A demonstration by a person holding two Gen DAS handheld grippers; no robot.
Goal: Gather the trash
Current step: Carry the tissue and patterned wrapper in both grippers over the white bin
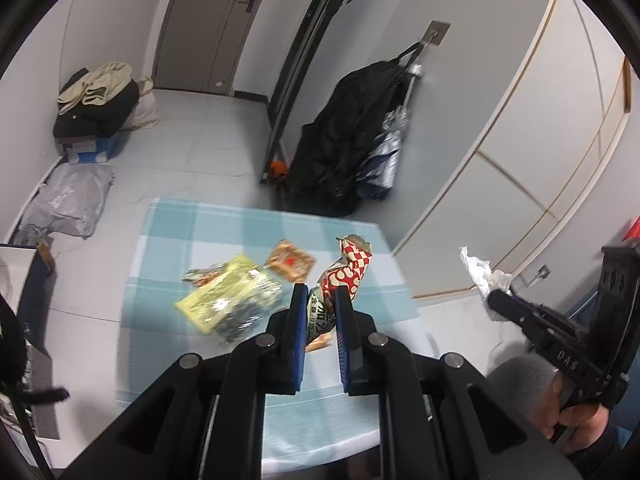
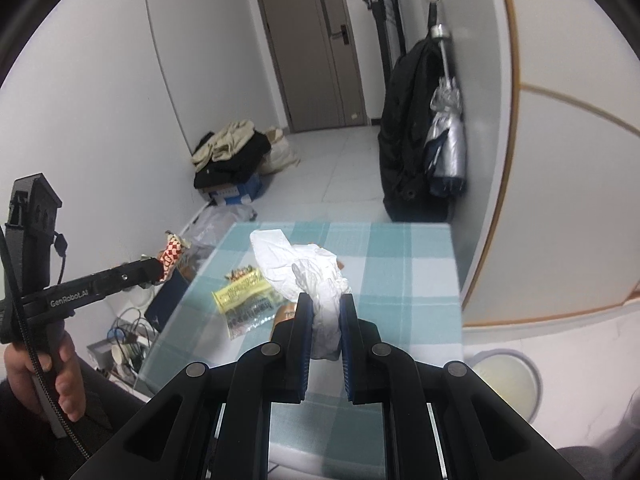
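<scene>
A: What has the left gripper got?

B: It is clenched on a red-and-white wrapper, lifted clear above the worktop with its checked cloth.

A: And the right gripper?

B: Clamped on a crumpled white tissue, also held up off the worktop.

A: Anything left lying there?

B: A yellow packet rests on the cloth, with a small orange packet just beside it, nearer the far edge.

A: Where is the bin?

B: A round pale one shows on the floor low at the right of the right wrist view, beside the worktop.

A: Are the hands visible?

B: One hand grips the left handle there.
</scene>
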